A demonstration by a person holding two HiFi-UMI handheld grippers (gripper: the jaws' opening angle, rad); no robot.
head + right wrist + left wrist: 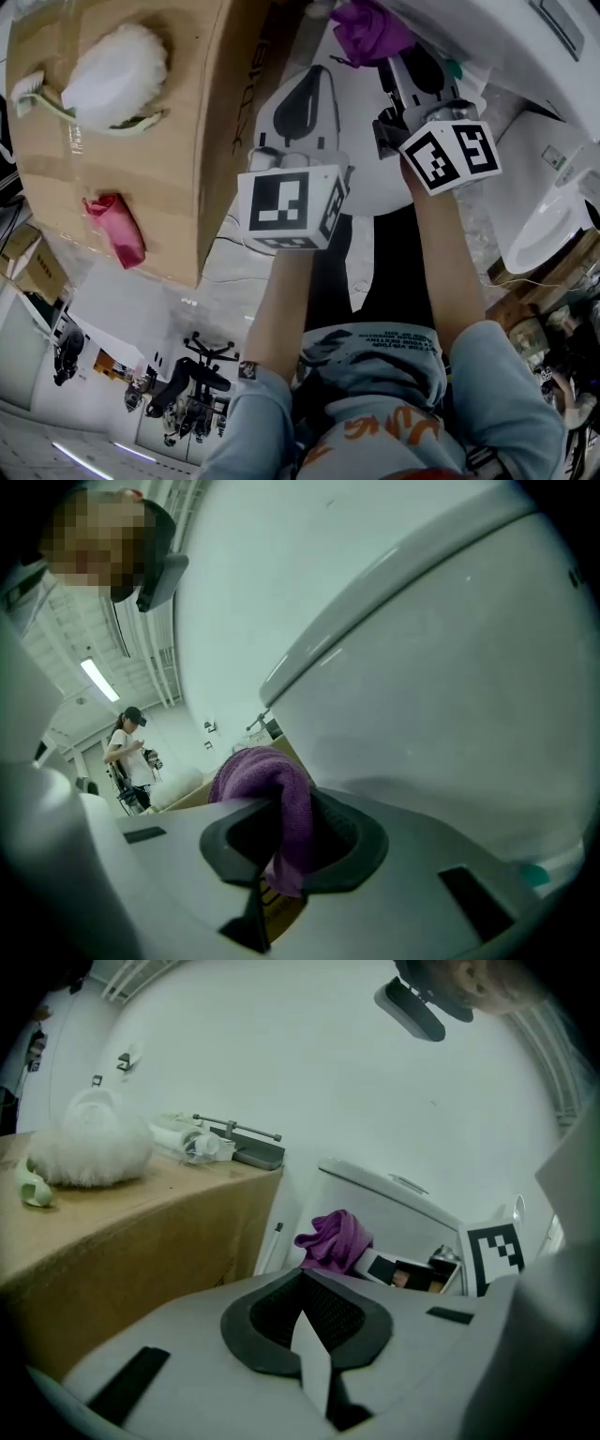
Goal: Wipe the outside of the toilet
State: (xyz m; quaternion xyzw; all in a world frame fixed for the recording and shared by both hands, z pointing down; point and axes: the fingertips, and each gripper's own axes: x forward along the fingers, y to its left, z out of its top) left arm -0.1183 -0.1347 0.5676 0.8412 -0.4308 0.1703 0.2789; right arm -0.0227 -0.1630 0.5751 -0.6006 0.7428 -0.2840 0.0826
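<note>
- So, at the far left of the head view sits a big brown cardboard box (141,150). A fluffy white duster with a pale green handle (114,73) lies on top of it, and a crumpled red cloth (118,231) lies on the same face, well apart from the duster.
- Next over is the left gripper (303,1288), just beside the box. Its jaws are pressed together with nothing between them, and it's held clear of the toilet.
- Right of that, the right gripper (281,808) is raised further forward than the left one. Its jaws are clamped on a bunched-up purple knitted cloth (267,785), which humps over the top of the jaws and hangs down between them.
- That purple cloth is right up at the curved outer wall of the white ceramic toilet (450,677), just under the rim. I can't tell whether it's really pressing on the surface.
- At the far right of the head view there's another white ceramic bowl (548,234), well apart from both grippers.
</note>
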